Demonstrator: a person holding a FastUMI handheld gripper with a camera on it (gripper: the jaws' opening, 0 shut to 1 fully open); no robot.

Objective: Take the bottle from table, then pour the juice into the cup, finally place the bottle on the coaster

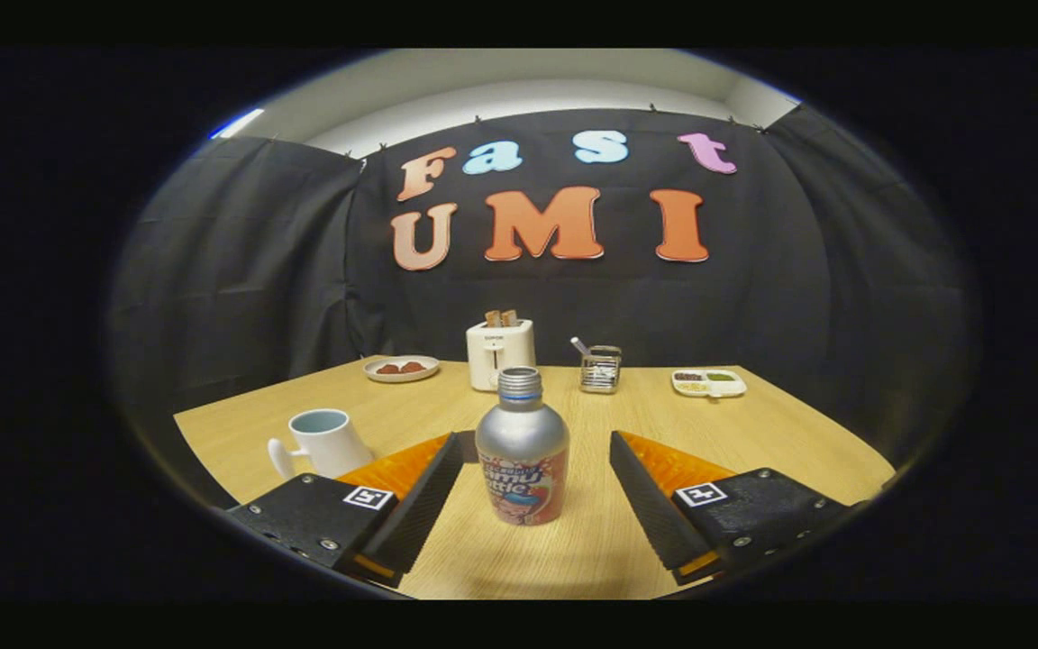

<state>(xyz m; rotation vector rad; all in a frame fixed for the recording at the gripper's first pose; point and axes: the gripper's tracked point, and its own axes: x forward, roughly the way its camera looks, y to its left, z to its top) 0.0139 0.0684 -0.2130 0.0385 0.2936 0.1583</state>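
Gripper view: I see the fingers [537, 469] spread wide and released, gripping nothing. The bottle [523, 448] stands upright on the tabletop [753, 442] between them, its cap on, with a gap on each side; I cannot tell its contents through the metal. The coaster is not something I can make out. The cup [328, 441] sits just beyond the left finger, its base hidden behind it; whether anything is in it I cannot tell. Well beyond the fingers: a toaster [500, 352] with two slices, a plate [401, 368] with dark pieces, a wire holder [601, 369], a divided dish [708, 382]. Bare wood lies open ahead of the right finger.
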